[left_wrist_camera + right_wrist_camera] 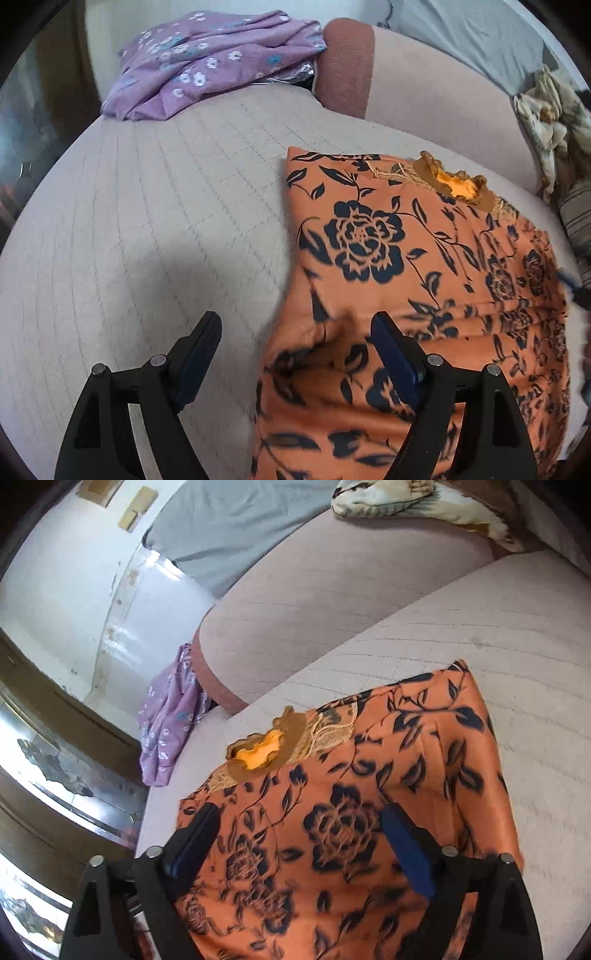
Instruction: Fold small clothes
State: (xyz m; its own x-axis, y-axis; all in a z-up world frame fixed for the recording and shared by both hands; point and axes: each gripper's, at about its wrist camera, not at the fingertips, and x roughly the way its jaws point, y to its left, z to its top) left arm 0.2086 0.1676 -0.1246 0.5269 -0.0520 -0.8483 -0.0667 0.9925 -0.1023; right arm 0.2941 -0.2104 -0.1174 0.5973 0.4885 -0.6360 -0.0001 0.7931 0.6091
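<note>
An orange garment with a dark blue flower print (406, 277) lies flat on a pale quilted sofa seat (147, 221), its brown lace neckline (454, 184) at the far end. My left gripper (295, 332) is open and empty, above the garment's left edge. In the right wrist view the same garment (351, 812) fills the foreground, neckline (266, 753) at the far left. My right gripper (301, 819) is open and empty, just above the cloth. A purple flowered garment (207, 62) lies crumpled at the seat's far left corner.
The sofa back cushion (443, 99) and a brown armrest end (343, 66) rise behind the seat. A grey cloth (229, 528) and a patterned blanket (554, 118) lie behind. A wooden cabinet with glass (55, 757) stands left of the sofa.
</note>
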